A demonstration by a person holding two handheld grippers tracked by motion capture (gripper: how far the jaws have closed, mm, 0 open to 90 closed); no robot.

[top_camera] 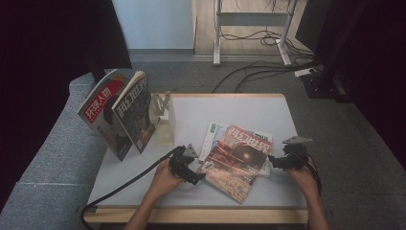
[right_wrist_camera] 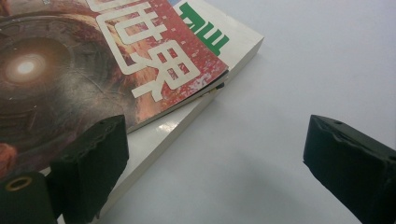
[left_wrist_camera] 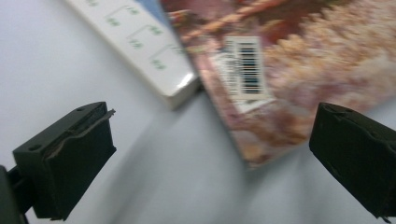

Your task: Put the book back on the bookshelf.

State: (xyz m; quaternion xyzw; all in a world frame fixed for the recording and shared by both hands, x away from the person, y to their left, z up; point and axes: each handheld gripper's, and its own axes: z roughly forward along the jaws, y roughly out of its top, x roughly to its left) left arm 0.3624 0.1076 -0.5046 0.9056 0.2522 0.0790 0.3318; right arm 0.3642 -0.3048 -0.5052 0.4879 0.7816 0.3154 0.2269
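1. Magazine [top_camera: 237, 160], the red one, lies flat on top of a white book [top_camera: 213, 135], near the front edge of the pale surface [top_camera: 249, 108]; a claw waits at each side of it
2. Surface is smooth and flat, so a thin cover sits tight against it and is hard to get under
3. Stand [top_camera: 163, 120] at the back left is a pale upright holder, and two magazines [top_camera: 119, 112] lean against it, tilted; I think the red one should go there too
4. White book is thick and stiff with a shiny cover; the red magazine is thin, glossy and bendy, with big pale letters and a barcode near one corner
5. Left claw [top_camera: 195, 176] is wide open with nothing in it, just beside the near left corner
6. Right claw [top_camera: 274, 162] is wide open and empty too, at the right edge
7. Good way, I think: slide one jaw under the raised right edge, pinch softly, lift both sides together so it will not flop
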